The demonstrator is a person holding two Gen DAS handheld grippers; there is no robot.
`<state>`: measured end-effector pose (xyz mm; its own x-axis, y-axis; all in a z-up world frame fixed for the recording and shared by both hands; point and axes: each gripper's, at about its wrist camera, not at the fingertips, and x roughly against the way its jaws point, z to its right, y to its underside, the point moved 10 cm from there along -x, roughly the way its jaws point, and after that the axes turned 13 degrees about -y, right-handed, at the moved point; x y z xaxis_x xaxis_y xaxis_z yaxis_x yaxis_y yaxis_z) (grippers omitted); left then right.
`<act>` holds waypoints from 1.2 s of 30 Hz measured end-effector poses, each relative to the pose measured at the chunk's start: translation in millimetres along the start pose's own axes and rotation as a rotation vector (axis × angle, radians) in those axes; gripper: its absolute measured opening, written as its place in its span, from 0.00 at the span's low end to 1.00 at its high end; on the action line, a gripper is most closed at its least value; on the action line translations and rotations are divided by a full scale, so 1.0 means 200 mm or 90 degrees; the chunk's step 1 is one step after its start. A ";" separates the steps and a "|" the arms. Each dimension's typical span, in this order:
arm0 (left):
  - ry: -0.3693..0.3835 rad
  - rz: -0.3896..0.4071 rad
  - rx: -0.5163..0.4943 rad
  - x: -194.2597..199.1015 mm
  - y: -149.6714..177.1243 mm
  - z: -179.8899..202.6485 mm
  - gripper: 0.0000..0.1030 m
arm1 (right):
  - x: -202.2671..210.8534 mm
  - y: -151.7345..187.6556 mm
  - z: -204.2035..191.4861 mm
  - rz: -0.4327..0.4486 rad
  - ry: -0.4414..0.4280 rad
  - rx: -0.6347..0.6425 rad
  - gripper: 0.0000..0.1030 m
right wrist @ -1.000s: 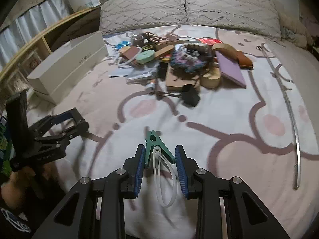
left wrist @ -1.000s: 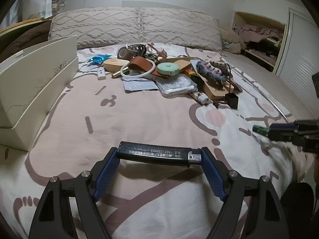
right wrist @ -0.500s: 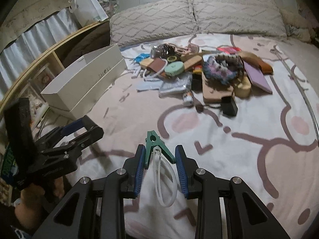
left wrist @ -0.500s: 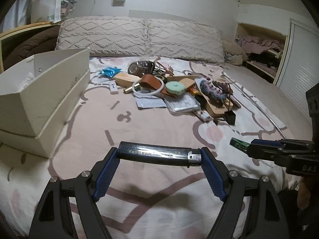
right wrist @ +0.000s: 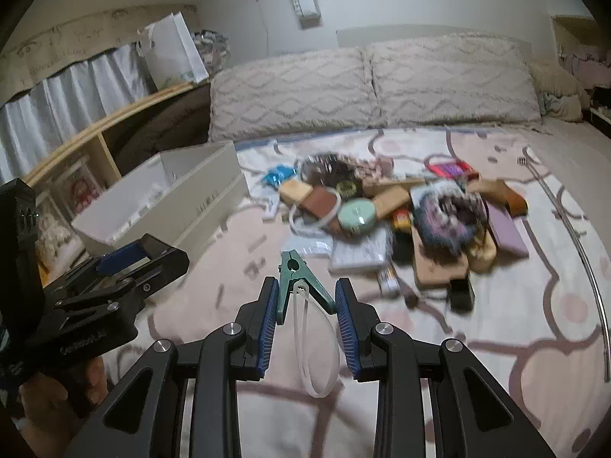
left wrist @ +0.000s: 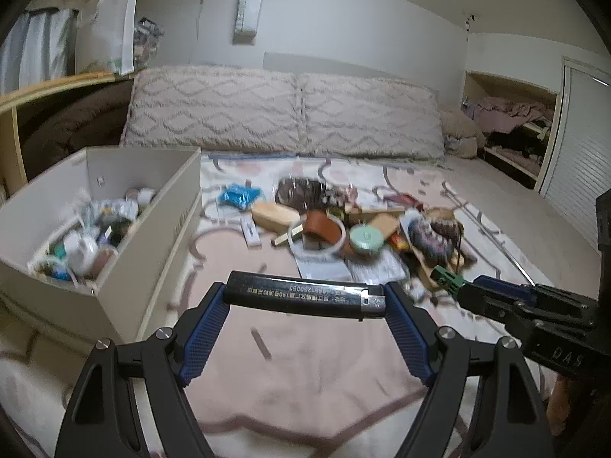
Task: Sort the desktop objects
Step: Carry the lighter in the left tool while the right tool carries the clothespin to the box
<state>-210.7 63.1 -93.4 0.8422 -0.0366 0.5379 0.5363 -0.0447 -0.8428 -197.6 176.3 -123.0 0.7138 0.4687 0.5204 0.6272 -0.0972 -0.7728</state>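
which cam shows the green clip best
The right wrist view: the green clip sits centred between the right gripper pads, its white loop hanging below. The left wrist view shows only its green tip poking from that gripper at the right edge.

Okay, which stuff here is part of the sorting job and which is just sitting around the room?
Part of the job:
- black lighter in the left gripper
- green clip in the right gripper
- white box, already holding items
- pile of small objects on the bed

Just lying about:
- pillows
- white paper bag
- shelf clothes
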 end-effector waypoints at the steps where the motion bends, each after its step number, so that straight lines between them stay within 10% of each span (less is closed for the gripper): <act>1: 0.000 0.005 0.002 0.00 -0.03 -0.01 0.79 | 0.00 -0.03 -0.01 0.007 0.004 0.005 0.30; 36: -0.092 0.112 0.057 -0.16 -0.81 -0.48 0.79 | -0.21 -0.82 -0.24 0.100 -0.010 0.059 0.30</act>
<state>-331.1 -24.2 28.0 0.9185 0.1075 0.3806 0.3787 0.0381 -0.9247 -314.3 130.1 -0.4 0.7956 0.4674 0.3853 0.4761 -0.0892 -0.8748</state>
